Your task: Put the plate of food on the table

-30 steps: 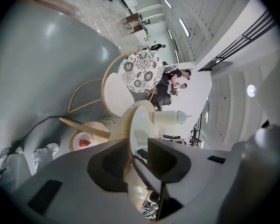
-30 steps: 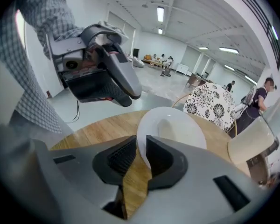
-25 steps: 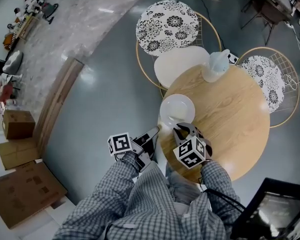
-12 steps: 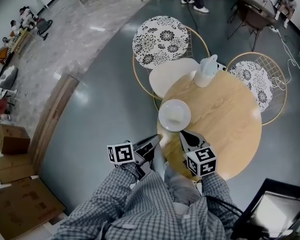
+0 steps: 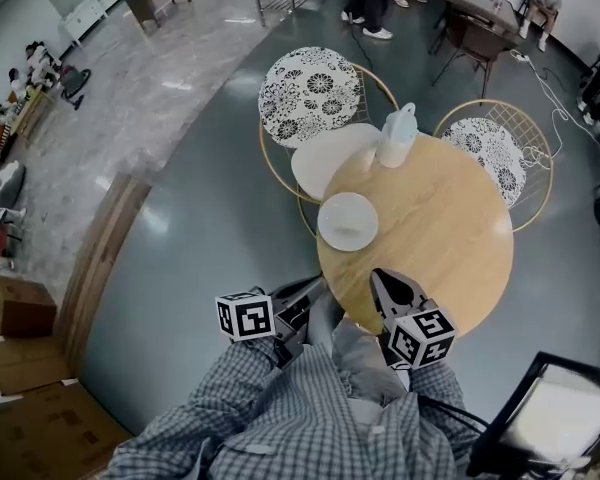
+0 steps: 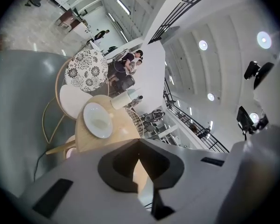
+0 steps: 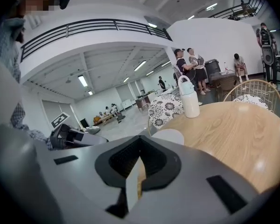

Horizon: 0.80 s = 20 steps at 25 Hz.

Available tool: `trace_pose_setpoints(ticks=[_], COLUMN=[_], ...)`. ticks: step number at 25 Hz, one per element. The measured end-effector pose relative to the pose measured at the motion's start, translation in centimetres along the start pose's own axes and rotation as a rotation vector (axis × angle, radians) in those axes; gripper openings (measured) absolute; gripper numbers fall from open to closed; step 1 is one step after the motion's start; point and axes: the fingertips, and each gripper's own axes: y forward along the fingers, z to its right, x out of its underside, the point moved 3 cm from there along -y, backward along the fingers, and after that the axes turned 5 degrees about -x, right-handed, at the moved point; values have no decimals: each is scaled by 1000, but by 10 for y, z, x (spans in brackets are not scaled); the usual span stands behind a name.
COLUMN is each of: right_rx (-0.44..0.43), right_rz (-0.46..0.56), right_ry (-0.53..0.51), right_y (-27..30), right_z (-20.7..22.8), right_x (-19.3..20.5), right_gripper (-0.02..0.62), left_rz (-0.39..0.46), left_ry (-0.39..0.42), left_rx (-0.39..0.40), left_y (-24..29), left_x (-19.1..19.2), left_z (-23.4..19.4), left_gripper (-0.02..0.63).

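Observation:
A white plate (image 5: 348, 221) rests on the round wooden table (image 5: 435, 253), near its left edge; what lies on it is too pale to make out. Both grippers hang over the table's near edge, short of the plate and apart from it. My left gripper (image 5: 315, 286) is shut and holds nothing. My right gripper (image 5: 378, 276) is also shut and empty. In the left gripper view the plate (image 6: 98, 120) lies beyond the closed jaws of the left gripper (image 6: 139, 143). In the right gripper view the plate (image 7: 168, 135) shows just past the right gripper (image 7: 140, 141).
A white jug (image 5: 398, 136) stands at the table's far edge. Two wire chairs with patterned cushions (image 5: 310, 83) (image 5: 490, 148) and a white seat (image 5: 325, 158) ring the far side. A dark screen (image 5: 550, 418) sits at the lower right. People stand far off.
Both grippers have drawn back from the plate toward the person and risen. The left jaws, open beside the plate a second ago, are now shut. The plate has stayed on the table.

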Motion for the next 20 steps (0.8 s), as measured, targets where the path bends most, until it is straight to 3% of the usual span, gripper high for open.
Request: trace_pose_setpoints(ticks=[5,20], right_rx=[55,173], right_rz=[59,179], right_ry=[40,83], right_y=[-33,-79], right_z=[-10,-50], right_x=[18,42], right_gripper=[8,8], left_rz=[-28,-106], left_ry=[47,140], left_rx=[81,184], left_y=[-17,-41], left_x=[10,36], left_z=[15,41], left_gripper=[8,8])
